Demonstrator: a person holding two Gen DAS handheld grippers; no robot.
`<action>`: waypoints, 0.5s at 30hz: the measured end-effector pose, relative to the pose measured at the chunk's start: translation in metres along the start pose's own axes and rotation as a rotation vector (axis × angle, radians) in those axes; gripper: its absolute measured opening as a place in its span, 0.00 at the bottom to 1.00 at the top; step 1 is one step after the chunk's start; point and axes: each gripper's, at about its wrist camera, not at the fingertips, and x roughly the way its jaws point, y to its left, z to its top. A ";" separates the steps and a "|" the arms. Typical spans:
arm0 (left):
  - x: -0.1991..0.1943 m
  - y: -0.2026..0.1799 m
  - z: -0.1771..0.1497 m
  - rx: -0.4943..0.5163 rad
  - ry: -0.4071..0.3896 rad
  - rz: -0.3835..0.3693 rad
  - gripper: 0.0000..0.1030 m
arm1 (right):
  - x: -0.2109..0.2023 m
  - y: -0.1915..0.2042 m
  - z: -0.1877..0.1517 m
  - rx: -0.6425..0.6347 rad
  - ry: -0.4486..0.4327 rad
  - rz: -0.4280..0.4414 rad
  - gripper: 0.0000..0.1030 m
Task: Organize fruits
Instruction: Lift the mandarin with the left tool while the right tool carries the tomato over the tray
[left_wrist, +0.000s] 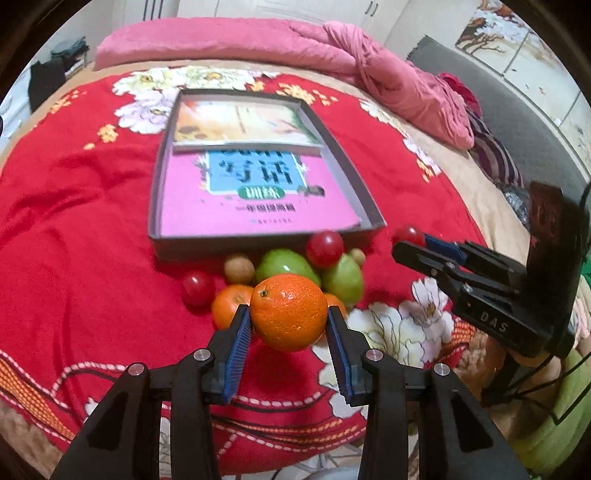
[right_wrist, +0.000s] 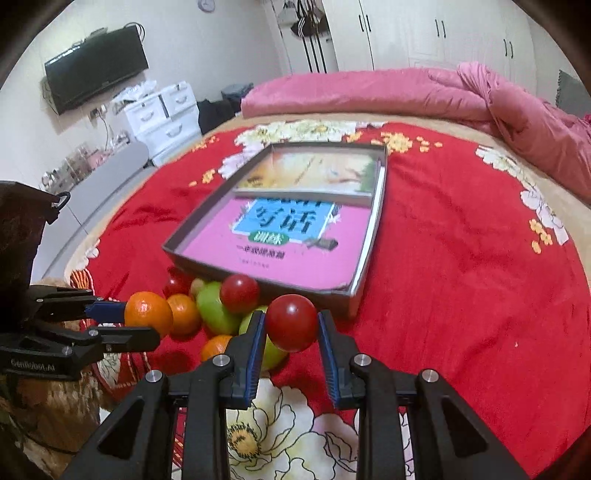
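A: While held clear of the bedspread — item one, orange (left_wrist: 289, 311), clamped between the blue pads of the left gripper (left_wrist: 290, 317). Item two, red fruit (right_wrist: 291, 322), small and round, pinched by the right gripper (right_wrist: 291, 325). Neither claw released; each clenched on its own fruit.

B: Destination?

A: Shallow grey box (left_wrist: 369, 206), straight ahead of both claws, beyond the fruit pile. Long axis running away from the cameras. Near wall just behind the pile, touching or nearly touching it.

B: Contents of box?

A: Pink book (left_wrist: 258, 206) across the near part, second book (left_wrist: 240, 122) laid over its far end. No fruit inside yet.

B: Remaining stock?

A: Pile (left_wrist: 280, 273) between claws and box: two green fruits, further oranges, red ones, a small brown one or two. Exact count not certain, some hidden behind the held orange.

B: Nearer hand?

A: Judged roughly level. Right claw seemingly a shade closer to the box's near right corner; left claw facing the near wall's middle, over the pile.

B: Deciding relation?

A: Box forward and past the pile; near wall to be cleared, so carry over, not through. Risk judged: brushing the pile's top red fruit (left_wrist: 325, 248) and setting it rolling.
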 end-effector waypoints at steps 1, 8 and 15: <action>-0.001 0.002 0.003 -0.006 -0.007 0.005 0.41 | -0.001 0.000 0.001 0.003 -0.006 0.001 0.28; -0.007 0.019 0.022 -0.047 -0.058 0.047 0.41 | -0.005 -0.002 0.007 0.003 -0.045 -0.001 0.28; -0.005 0.030 0.038 -0.067 -0.080 0.069 0.41 | -0.004 -0.002 0.011 -0.002 -0.058 -0.020 0.28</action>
